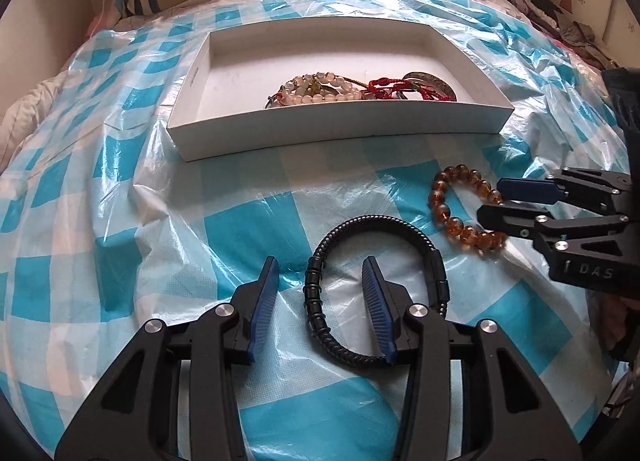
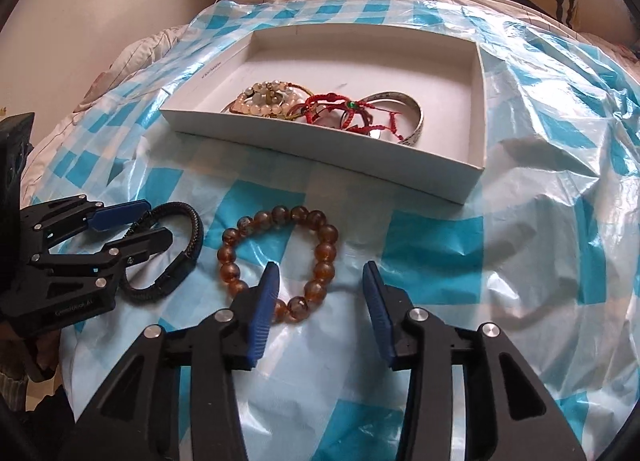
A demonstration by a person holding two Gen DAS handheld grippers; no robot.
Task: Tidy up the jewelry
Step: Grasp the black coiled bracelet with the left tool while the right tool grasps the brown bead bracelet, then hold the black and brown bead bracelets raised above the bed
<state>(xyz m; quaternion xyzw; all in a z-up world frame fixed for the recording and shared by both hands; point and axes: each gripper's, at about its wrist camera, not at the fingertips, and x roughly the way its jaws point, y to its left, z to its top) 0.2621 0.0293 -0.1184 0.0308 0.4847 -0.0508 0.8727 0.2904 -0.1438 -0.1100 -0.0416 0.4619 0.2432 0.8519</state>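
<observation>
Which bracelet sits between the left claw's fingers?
The black braided bracelet on the plastic sheet: one side lies inside the open left claw. The amber bead bracelet lies by the right claw.

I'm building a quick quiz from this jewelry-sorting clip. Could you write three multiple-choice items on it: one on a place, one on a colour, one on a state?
1. Where is the black bracelet?
A. in the white box
B. on the checkered sheet
C. on the pillow

2. What colour are the loose bead bracelet's beads?
A. amber
B. green
C. white

3. How do the left gripper's jaws stand?
A. shut on the bracelet
B. open, astride one side of it
C. out of view

Answers: B, it lies before the white box; A, brown-orange, translucent; B, a gap shows on both sides.
</observation>
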